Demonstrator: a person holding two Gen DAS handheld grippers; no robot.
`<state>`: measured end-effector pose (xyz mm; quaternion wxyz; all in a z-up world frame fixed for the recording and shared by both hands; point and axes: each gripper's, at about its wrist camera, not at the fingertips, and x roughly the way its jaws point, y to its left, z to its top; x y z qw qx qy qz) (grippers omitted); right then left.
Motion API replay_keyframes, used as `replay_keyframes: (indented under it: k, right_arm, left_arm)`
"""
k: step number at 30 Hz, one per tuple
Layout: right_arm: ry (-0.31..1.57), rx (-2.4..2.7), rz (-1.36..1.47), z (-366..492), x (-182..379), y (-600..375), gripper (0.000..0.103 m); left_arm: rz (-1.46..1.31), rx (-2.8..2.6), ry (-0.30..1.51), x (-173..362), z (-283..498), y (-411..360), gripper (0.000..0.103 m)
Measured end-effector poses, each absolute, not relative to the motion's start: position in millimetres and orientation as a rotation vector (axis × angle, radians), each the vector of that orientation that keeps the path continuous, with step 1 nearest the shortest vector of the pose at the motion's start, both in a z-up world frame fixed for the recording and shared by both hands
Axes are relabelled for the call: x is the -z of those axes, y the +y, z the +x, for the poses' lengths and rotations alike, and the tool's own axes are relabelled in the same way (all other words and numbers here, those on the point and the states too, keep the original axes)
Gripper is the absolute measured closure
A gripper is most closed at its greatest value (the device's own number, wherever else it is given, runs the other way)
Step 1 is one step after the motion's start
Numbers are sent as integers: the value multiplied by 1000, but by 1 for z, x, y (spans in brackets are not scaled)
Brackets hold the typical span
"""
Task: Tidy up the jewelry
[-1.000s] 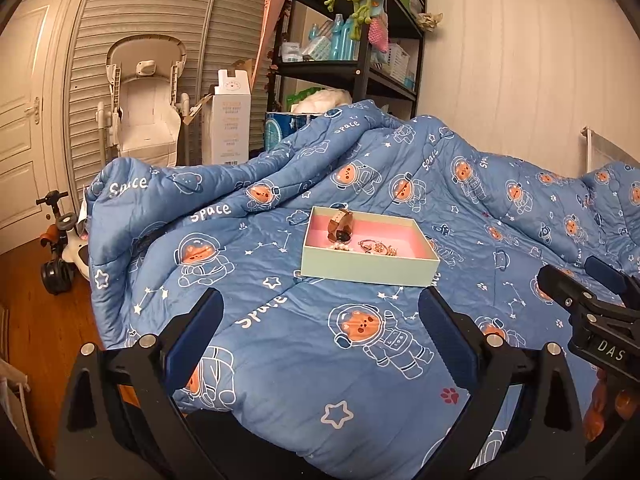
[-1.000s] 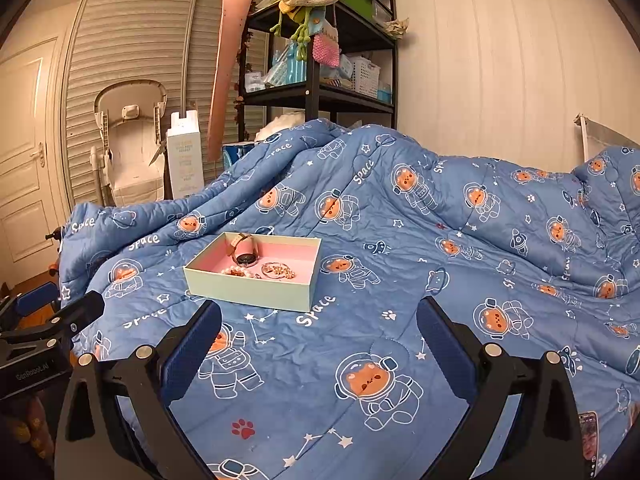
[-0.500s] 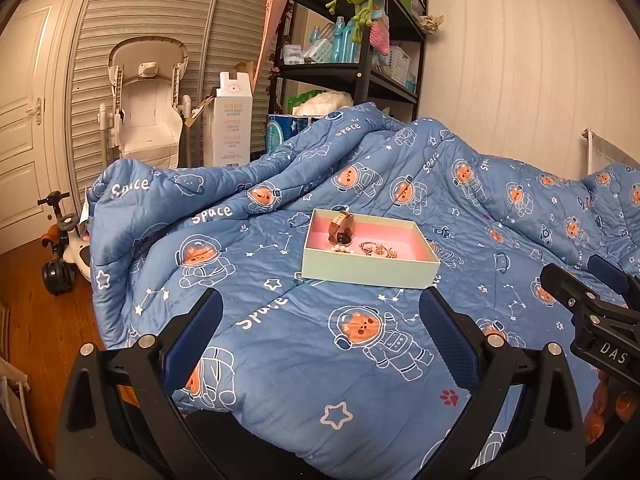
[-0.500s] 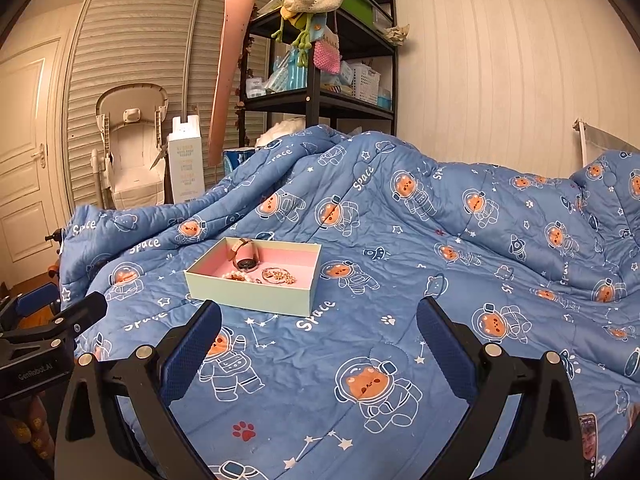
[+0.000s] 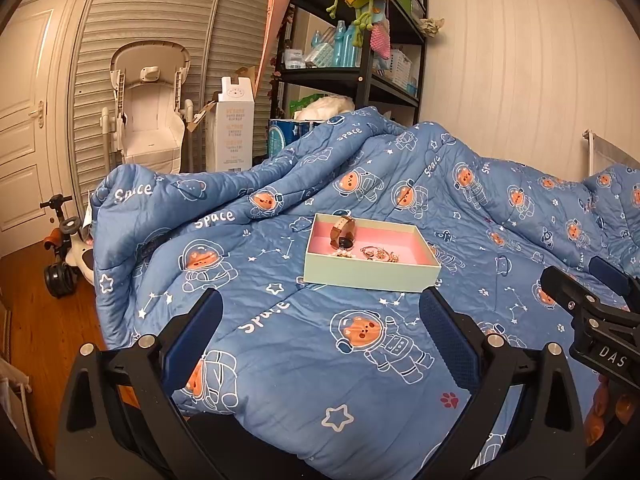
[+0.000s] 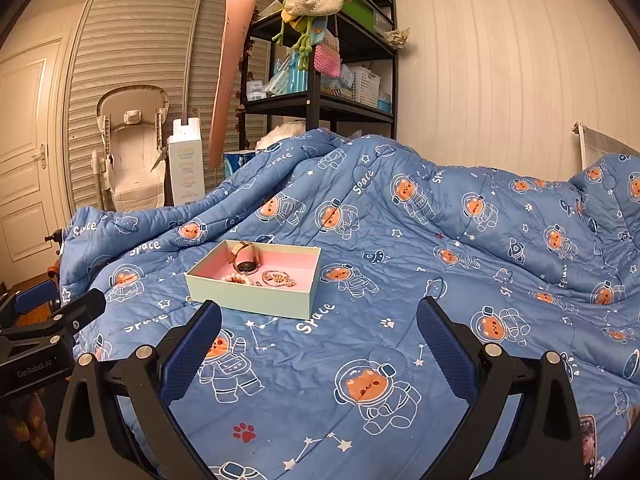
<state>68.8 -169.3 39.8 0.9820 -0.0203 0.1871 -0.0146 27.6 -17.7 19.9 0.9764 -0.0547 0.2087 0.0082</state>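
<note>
**Mia:** Where is the jewelry?

**Ben:** In the pale green cardboard box with the pink inside [image 5: 370, 277]. It sits on the blue quilt with space bears [image 5: 360, 380] on the bed. A brown watch with a dark round face [image 5: 342, 233] stands on its edge at the back left. Small white beads [image 5: 343, 253] and thin gold rings and chains [image 5: 378, 254] lie at the front.

**Mia:** Are the claws holding anything?

**Ben:** No. The left claw [image 5: 320, 330] is wide and empty. The right claw [image 6: 319, 338] is too. Both are well apart from the box.

**Mia:** Which way does the box point?

**Ben:** Its long side runs left to right.

**Mia:** How should we pick things up?

**Ben:** I think the watch is stiff and easy; pinch its band. The chains look light, floppy and tangly, so pinch gently in the middle. The box could slide on the soft quilt.
</note>
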Motion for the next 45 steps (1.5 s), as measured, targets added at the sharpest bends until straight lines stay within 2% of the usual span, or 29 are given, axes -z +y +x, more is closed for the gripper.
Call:
replay_keyframes:
  k: [45]
  right_arm:
    - [391, 36, -37, 71, -31, -171, 7]
  left_arm:
    - [-117, -47, 462, -15, 34, -19, 6]
